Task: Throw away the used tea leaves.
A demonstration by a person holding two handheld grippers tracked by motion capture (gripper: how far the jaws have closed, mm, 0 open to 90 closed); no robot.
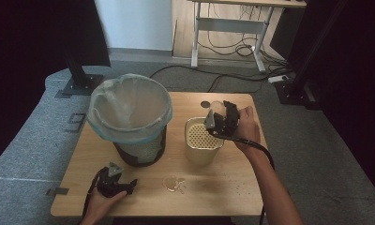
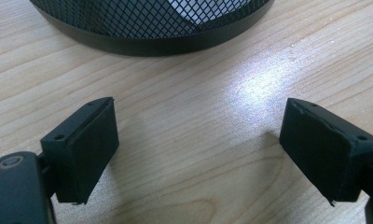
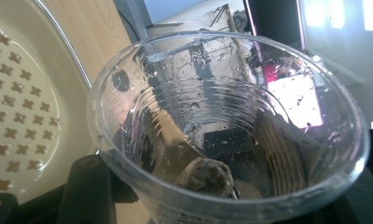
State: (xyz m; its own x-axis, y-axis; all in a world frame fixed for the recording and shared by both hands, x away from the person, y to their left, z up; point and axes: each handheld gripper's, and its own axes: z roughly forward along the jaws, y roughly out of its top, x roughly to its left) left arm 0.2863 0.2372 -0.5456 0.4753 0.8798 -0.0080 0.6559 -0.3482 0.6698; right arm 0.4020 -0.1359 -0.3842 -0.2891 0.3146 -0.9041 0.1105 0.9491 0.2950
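Work in hand: we take it to be emptying a clear plastic cup [image 3: 226, 126] over the cream strainer bin [image 1: 203, 140], then binning the cup in the lined waste basket [image 1: 129, 117].
Right claw [image 1: 218, 119]: clenched on the cup; through the clear wall in the right gripper view we see a black pad pressing the cup's side.
Cup relative to right claw: between its jaws, tipped so the mouth faces the camera, held over the far right rim of the strainer bin.
Cup contents: a dark wet lump [image 3: 205, 177] clings inside near the rim, with droplets on the wall; we cannot tell what it is.
Strainer bin relative to right claw: directly beneath and just to its left; the perforated insert [image 3: 17, 116] shows beside the cup.
Left claw [image 2: 196, 154]: released, jaws wide apart with bare tabletop [image 2: 184, 116] between them, resting near the front edge.
Basket relative to left claw: just ahead of it, its black mesh base [image 2: 152, 28] apart from the pads.
Done, by our judgement: cup picked up and brought to the strainer.
Left, by our judgement: shaking the lump out, carrying the cup leftward to the basket, and letting go; a second clear item [image 1: 174, 183] lies on the tabletop to the right of the left claw.
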